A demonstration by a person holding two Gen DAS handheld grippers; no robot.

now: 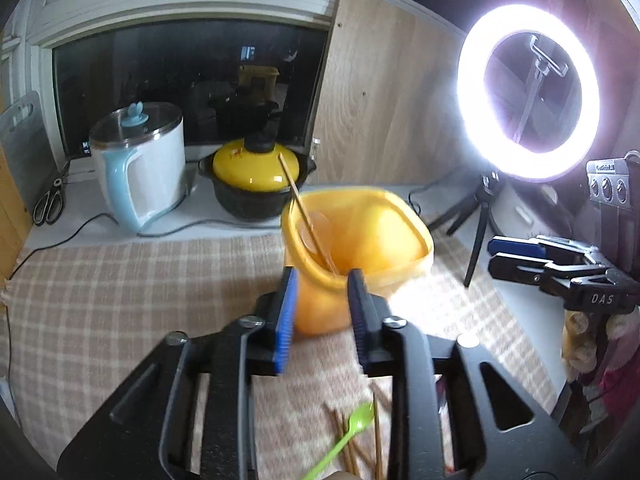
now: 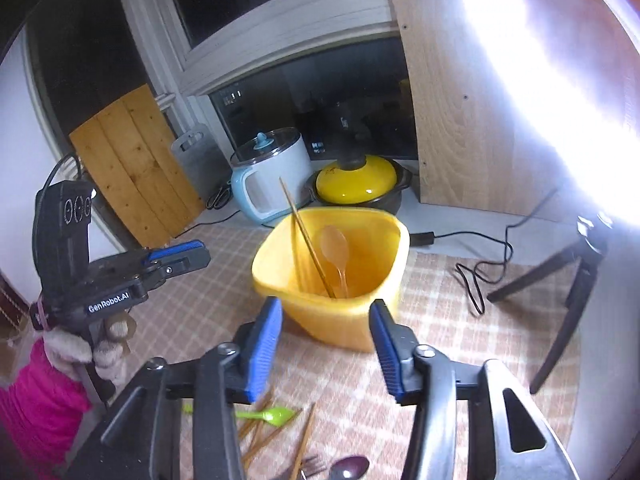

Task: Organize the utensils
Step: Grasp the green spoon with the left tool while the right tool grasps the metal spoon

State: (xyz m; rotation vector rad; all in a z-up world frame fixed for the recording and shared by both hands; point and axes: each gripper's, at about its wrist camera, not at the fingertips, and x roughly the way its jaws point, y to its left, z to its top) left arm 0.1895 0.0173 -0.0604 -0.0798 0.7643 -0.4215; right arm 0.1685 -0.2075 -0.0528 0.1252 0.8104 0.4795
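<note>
both grippers, the left gripper (image 1: 322,316) and right gripper (image 2: 326,344), hang released and empty over the checked cloth (image 1: 120,300), while the yellow tub (image 2: 340,280) at frame centre holds chopsticks (image 2: 308,240) and an orange spoon (image 2: 336,248), and a green spoon (image 2: 268,415) lies among loose chopsticks along the lower edge.

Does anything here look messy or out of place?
Yes: chopsticks, a green spoon and a fork lie scattered loose on the checked cloth, outside the yellow bin. Nothing looks spilled or broken.
</note>
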